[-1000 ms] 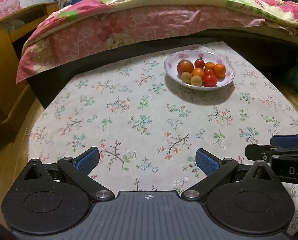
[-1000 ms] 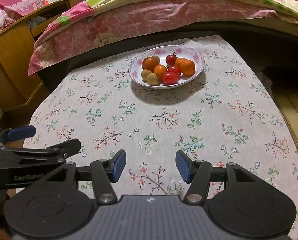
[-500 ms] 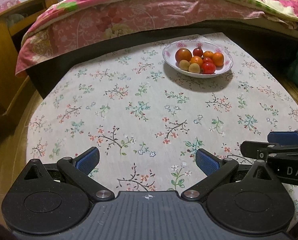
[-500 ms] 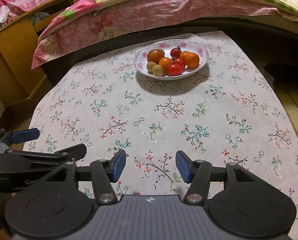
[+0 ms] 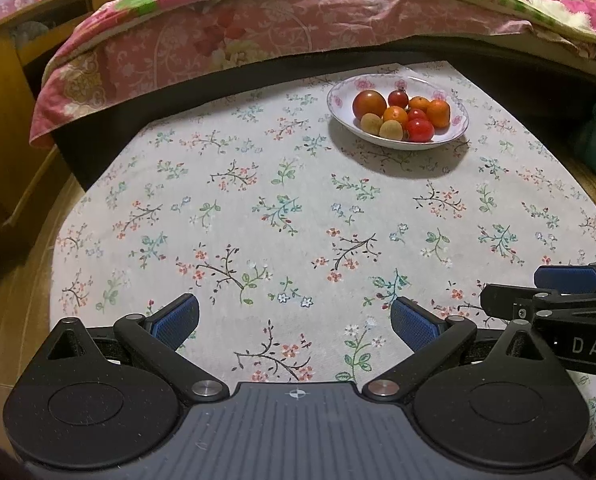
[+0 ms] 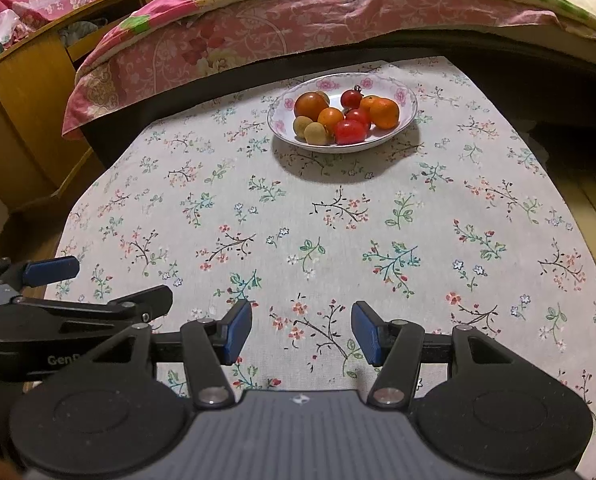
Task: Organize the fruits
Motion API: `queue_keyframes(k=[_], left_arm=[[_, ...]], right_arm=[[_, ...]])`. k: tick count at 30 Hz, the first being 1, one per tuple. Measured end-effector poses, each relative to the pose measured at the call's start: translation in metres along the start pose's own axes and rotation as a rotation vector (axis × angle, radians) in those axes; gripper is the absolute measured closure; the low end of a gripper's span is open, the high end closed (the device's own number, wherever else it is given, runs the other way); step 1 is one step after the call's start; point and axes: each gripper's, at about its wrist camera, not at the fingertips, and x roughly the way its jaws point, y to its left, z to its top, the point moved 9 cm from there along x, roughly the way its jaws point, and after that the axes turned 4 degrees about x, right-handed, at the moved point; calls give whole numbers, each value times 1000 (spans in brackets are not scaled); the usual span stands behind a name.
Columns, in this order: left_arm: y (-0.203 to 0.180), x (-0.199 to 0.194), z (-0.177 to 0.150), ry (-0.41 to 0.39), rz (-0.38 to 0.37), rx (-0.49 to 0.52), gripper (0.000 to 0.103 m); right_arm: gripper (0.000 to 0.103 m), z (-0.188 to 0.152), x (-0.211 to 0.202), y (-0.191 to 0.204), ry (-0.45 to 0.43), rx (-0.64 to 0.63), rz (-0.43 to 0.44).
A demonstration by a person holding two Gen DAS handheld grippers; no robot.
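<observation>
All the fruits [image 6: 340,117] lie heaped together in the bowl [image 6: 408,114] at the far side of the table [image 6: 257,216], well apart from both my grippers; none lies loose on the cloth that I can see. My left gripper [image 5: 294,321] hangs over the near edge with its jaws wide apart and empty, and my right gripper [image 6: 302,333] sits just beside it, jaws also apart, nothing between them. A scene like this fits fruit gathered and done, or a full bowl waiting to be sorted out, so I won't call it. As for handling: the red tomatoes [image 6: 350,131] look thin-skinned, smooth and light, so I judge they would slip or split under a hard pinch; a gentle closing across the widest part suits them. The oranges [image 6: 384,113] seem firmer with a grippier peel and should bear more squeeze, taken across the middle. The two small tan fruits [image 6: 310,129] at the front are round and likely to roll. Everything touches its neighbours, so a top piece is the easiest to get pads around. The bowl looks like ceramic, stiff and breakable; its rim is the place to grip.
</observation>
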Motion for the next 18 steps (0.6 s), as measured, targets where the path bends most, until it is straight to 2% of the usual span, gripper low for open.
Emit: queue_keyframes(k=[18], left_arm=[[-1, 2, 0, -2, 15, -2, 0]], right_arm=[[49, -2, 5, 2, 10, 3, 4]])
